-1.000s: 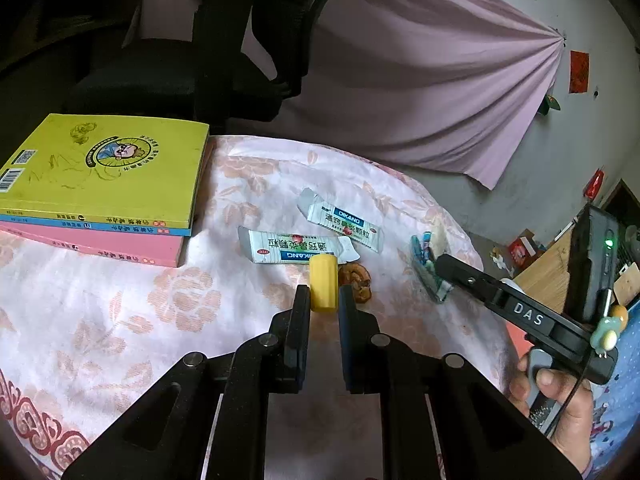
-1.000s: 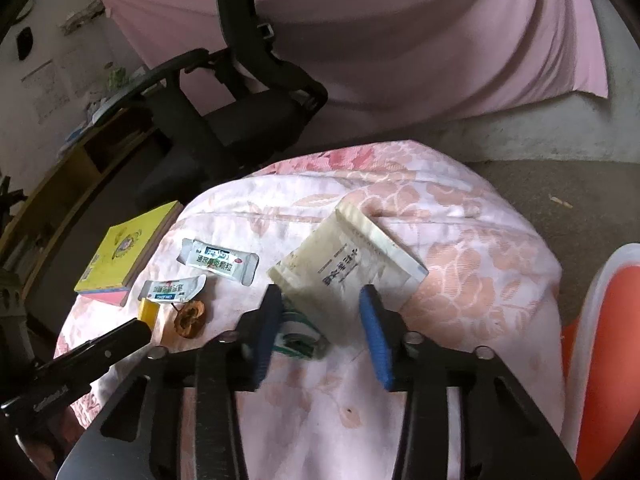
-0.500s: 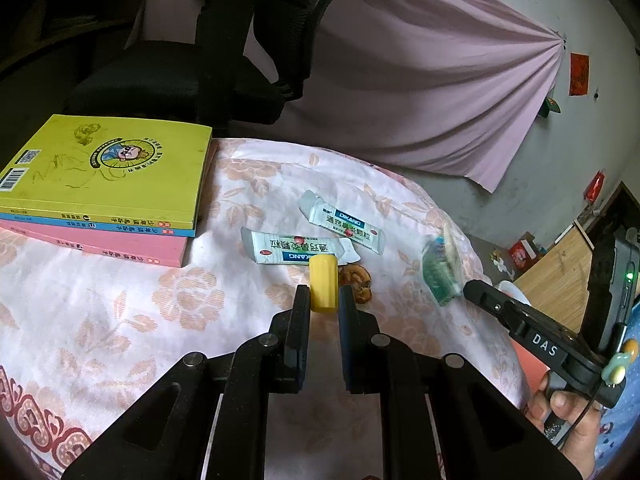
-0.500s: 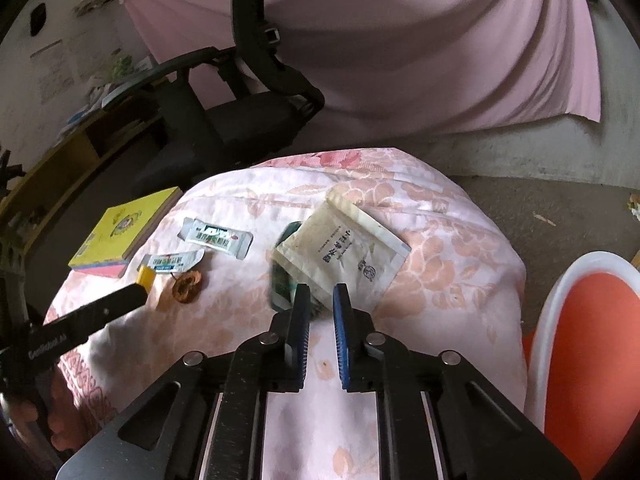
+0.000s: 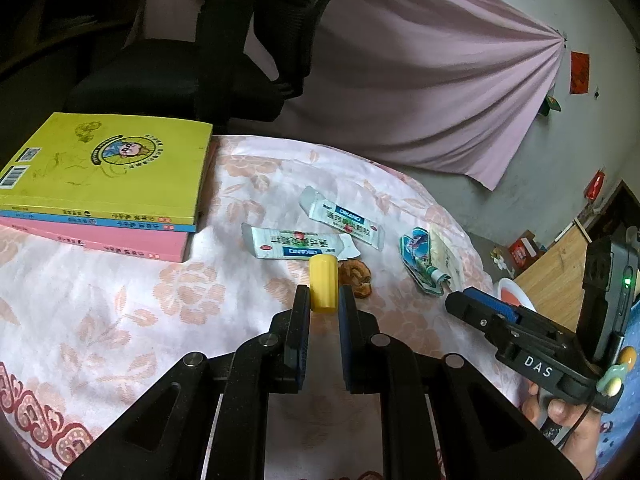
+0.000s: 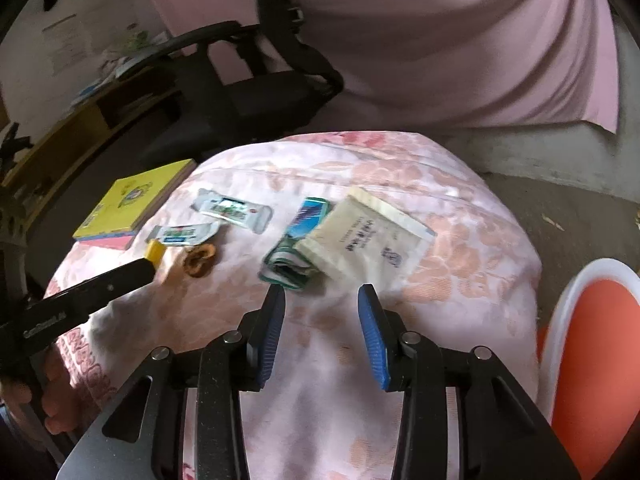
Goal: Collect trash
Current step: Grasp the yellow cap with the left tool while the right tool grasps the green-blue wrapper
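Note:
My left gripper is shut on a small yellow cylinder, held just above the flowered cloth. Beyond it lie two white torn wrappers and a brown dried scrap. My right gripper hovers over the cloth with its jaws opening and nothing between them. A crumpled green-and-blue wrapper lies just ahead of its left finger, partly under a beige packet. The left gripper with the yellow cylinder shows at the left there.
A stack of books, yellow on top, lies on the cloth at the left. A black office chair stands behind the table. An orange, white-rimmed container sits low at the right, past the table edge.
The right gripper's jaws, spread around the green wrapper, snapped shut with nothing in them and have spread again a little behind it. The wrapper shifted on the cloth. The left gripper stayed put.

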A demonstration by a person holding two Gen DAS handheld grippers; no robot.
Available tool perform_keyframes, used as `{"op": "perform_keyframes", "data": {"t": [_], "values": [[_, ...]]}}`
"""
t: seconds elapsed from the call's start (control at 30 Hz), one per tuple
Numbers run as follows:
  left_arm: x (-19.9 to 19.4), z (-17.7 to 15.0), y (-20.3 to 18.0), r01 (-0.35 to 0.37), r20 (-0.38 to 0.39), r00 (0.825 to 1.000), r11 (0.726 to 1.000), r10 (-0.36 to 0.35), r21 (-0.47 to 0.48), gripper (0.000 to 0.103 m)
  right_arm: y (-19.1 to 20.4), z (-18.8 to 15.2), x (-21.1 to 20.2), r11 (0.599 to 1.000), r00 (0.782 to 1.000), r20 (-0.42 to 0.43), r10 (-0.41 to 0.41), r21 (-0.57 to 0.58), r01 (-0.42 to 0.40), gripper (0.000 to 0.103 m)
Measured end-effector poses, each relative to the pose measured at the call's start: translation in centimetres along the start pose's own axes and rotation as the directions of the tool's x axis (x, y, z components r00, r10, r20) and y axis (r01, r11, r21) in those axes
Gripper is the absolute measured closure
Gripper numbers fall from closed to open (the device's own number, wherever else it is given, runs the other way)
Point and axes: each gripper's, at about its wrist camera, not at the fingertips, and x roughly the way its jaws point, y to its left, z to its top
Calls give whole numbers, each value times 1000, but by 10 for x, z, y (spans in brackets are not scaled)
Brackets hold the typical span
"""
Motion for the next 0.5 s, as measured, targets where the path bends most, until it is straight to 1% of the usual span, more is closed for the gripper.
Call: {"op": "perform_keyframes", "data": {"t": [0.1,0.17,0.27,0.5], "values": [[-4,1,6,-10,6,1000,1000,10,-16,92,6,1,8,998,998,-25,57,5,-57,67],[-5,1,8,-16,10,1000,1000,16,-27,92,9,3,15,995,995,-36,98,33,-96,67],[-6,1,8,-21,15,1000,999,22,-30,92,12,9,25,995,995,-44,85,58,-83,67],[-5,0,5,-25,15,1000,1000,25,-15,92,13,19,34,991,998,-28,55,121,-51,66]]}}
